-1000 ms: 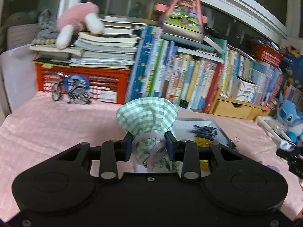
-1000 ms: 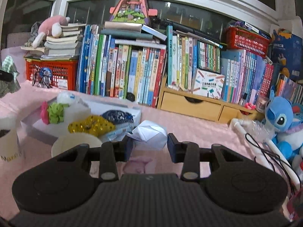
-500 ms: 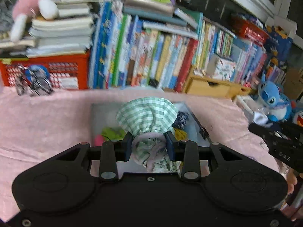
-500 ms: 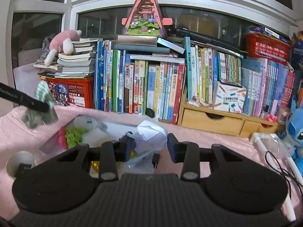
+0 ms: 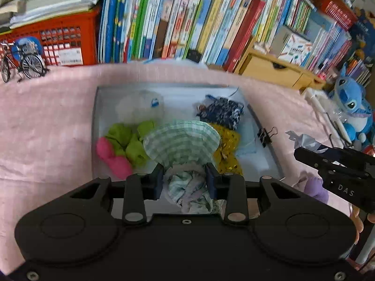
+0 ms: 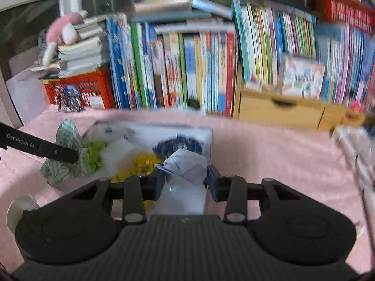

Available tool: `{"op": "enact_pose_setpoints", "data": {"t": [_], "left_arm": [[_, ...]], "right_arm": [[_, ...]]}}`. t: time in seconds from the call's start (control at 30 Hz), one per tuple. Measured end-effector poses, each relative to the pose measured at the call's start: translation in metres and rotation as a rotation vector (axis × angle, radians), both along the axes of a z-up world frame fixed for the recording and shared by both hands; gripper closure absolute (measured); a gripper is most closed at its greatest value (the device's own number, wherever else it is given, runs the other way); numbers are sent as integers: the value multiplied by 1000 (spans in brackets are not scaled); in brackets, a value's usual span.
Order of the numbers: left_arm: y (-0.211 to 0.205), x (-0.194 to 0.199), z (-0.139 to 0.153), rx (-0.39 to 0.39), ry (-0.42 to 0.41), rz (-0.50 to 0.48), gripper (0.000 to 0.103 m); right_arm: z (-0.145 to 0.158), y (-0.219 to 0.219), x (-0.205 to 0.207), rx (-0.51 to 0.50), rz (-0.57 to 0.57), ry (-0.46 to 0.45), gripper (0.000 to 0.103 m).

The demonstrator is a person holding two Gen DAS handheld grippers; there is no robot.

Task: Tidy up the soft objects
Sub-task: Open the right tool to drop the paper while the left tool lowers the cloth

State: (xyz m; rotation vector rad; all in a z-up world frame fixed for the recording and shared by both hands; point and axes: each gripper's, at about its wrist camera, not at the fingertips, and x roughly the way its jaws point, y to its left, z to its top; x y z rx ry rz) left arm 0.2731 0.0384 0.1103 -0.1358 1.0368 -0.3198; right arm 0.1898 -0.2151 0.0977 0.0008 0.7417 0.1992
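The left tool (image 5: 184, 178) is pinching a green checked cloth bundle (image 5: 181, 140) at its gathered neck, so the wide ruffled top stands up like a fan above the jaws and the loose ends hang below. I think it is gripped at the neck because this is the narrowest and firmest part of such a soft thing. In the left wrist view the bundle hangs over the near part of the grey tray (image 5: 95, 117), which lies on the desk covered by a pink cloth (image 5: 46, 121).

The right tool (image 6: 184, 179) is pressed on a white folded fabric piece (image 6: 185, 166), and it is over the near right corner of the same tray. From the left wrist view this tool comes in at 3 o'clock.

Inside the tray lie other soft things: a lime green and pink piece (image 5: 121, 145) at 9 o'clock of the bundle, a white fluffy one (image 5: 140, 109) at 11 o'clock, a dark blue patterned pouch (image 5: 222, 113) at 1 o'clock and a yellow one (image 5: 226, 149) at 3 o'clock. A black binder clip (image 5: 266, 135) sits by the right rim.

It seems both tools bring their cloths to the tray to collect all soft objects in one place.
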Motion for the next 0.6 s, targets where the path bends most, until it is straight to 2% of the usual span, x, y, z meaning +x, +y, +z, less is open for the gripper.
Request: {"op": "enact_pose_setpoints", "data": {"t": [0.3,0.6], "left_arm": [[-9,26,-26,61,82,18,69],[-13,50,-40,82,96,51,68]], "right_arm": [[-35,-5,35,58,2,161,60],[-49,3,56,70,42,242,59]]}}
